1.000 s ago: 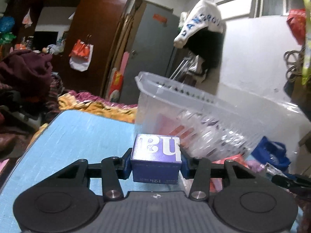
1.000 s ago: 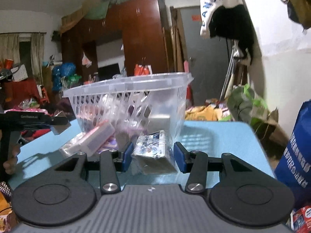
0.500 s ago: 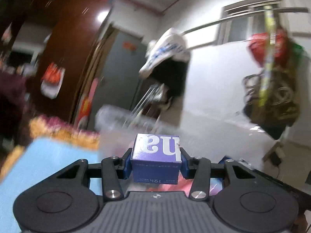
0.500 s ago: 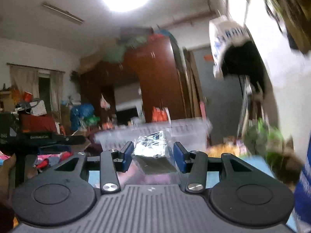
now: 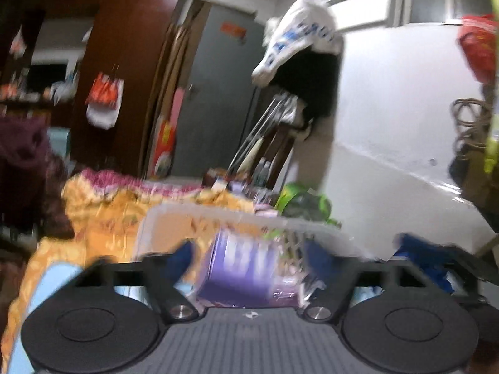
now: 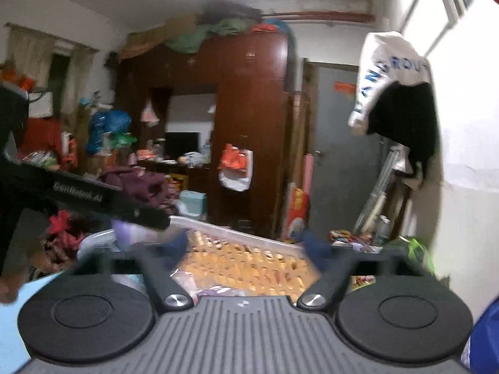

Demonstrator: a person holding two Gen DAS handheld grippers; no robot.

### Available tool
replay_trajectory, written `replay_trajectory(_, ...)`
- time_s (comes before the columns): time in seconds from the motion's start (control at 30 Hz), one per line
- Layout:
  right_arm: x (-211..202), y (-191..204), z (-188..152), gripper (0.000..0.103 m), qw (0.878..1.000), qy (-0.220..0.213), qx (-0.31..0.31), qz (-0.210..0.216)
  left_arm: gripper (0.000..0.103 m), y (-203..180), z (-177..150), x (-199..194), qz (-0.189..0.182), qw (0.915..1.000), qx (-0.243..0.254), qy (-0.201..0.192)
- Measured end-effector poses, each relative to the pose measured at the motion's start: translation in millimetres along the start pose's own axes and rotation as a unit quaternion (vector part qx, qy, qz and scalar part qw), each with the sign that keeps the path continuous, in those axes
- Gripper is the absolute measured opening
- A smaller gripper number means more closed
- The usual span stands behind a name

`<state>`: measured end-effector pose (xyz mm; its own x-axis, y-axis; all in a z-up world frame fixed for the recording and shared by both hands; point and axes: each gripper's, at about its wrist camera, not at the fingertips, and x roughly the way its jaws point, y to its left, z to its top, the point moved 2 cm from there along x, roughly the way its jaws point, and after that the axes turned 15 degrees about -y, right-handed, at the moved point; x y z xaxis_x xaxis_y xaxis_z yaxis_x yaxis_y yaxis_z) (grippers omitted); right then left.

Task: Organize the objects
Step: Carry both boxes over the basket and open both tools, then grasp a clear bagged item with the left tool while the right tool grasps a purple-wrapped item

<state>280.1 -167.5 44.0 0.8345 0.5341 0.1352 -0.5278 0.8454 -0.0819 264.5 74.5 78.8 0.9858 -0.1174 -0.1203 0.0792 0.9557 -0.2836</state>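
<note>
Left gripper (image 5: 248,257): blue-padded fingers (image 5: 182,257) spread wide, jaws just opened. The small purple cardboard box with white lettering (image 5: 246,272) sits in the gap, tilted, with clearance on both sides; no pad presses on it. Heavy motion blur, so probably loose and dropping, can't confirm. It's over the clear slotted plastic basket (image 5: 315,229), rim just beyond the fingertips.

Right gripper (image 6: 246,244): jaws also just opened, fingers wide apart, nothing between them. Basket rim runs across behind the fingertips; blurred packets lie inside, and I can't pick out the crinkly silver foil packet among them. In the right wrist view the left gripper reaches in from the left over the basket's near corner, purple box just under its tip.

Versus a second ago: both grippers were clamped then, left on the purple box, right on the foil packet, down at table level facing the basket's side wall. Now both views look over the rim, and the packet is gone from the right jaws.

Around: light blue table top (image 5: 53,283) at lower left, orange patterned cloth (image 5: 103,218) behind the basket, dark red-brown wooden wardrobe (image 6: 249,124), grey door (image 5: 218,103), white garment with blue letters (image 5: 299,34) hung on the wall, green bag (image 5: 299,199) past the basket. A hand (image 6: 9,286) shows at the left edge of the right view.
</note>
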Motion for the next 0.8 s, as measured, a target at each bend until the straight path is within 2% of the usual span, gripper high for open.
replay_trajectory(0.03,-9.4,-0.9,2.8,0.103,1.0,-0.01,0.008,-0.009,0.092,2.4,-0.7,-3.1,0.002,1.0,0.0,-0.005)
replay_trajectory(0.1,-31.3,-2.4,8.6,0.103,0.999,-0.026,0.039,0.015,0.095,0.6,-2.0,-17.5,-0.002,0.9996,0.015,-0.023)
replay_trajectory(0.13,-41.2,-1.9,9.0,0.103,0.998,-0.022,0.048,0.024,0.1,-2.0,-3.3,-29.0,-0.006,0.9993,0.022,-0.03)
replay_trajectory(0.17,-53.8,-2.0,7.3,0.103,0.998,-0.012,0.053,0.025,0.1,-4.7,-4.0,-42.6,-0.014,0.9987,0.027,-0.041)
replay_trajectory(0.27,-82.7,-1.9,-13.7,0.103,0.999,0.028,0.045,0.004,0.1,-13.2,-19.3,-86.1,-0.022,0.9962,0.058,-0.062)
replay_trajectory(0.37,-90.3,-4.1,-46.0,0.103,0.995,0.087,0.052,0.005,0.1,-10.9,-50.6,-105.6,-0.02,0.9964,0.078,-0.026)
replay_trajectory(0.43,-88.2,-11.6,-61.9,0.102,0.991,0.102,0.081,-0.004,0.098,-2.5,-72.8,-104.4,-0.009,0.9971,0.076,0.009)
replay_trajectory(0.47,-86.5,-13.8,-66.9,0.1,0.99,0.106,0.093,0.004,0.094,3.0,-80.8,-100.9,-0.007,0.9972,0.069,0.026)
replay_trajectory(0.5,-85.1,-14.1,-70.5,0.092,0.988,0.112,0.103,0.016,0.093,9.0,-88.2,-97.8,-0.005,0.9974,0.06,0.041)
replay_trajectory(0.53,-82.5,-15.1,-74.0,0.086,0.987,0.117,0.111,0.024,0.09,13.8,-92.1,-96.4,-0.005,0.9976,0.052,0.046)
replay_trajectory(0.7,-75.8,-0.5,-79.0,0.083,0.988,0.127,0.086,0.035,0.089,25.2,-97.4,-89.6,0.016,0.9976,0.044,0.052)
replay_trajectory(0.77,-76.7,0.1,-84.9,0.071,0.987,0.138,0.074,0.03,0.089,22.6,-100.6,-87.1,0.021,0.9964,0.056,0.059)
replay_trajectory(0.8,-80.7,-1.1,-87.6,0.061,0.986,0.142,0.08,0.029,0.089,20.5,-102.9,-84.5,0.022,0.9957,0.062,0.065)
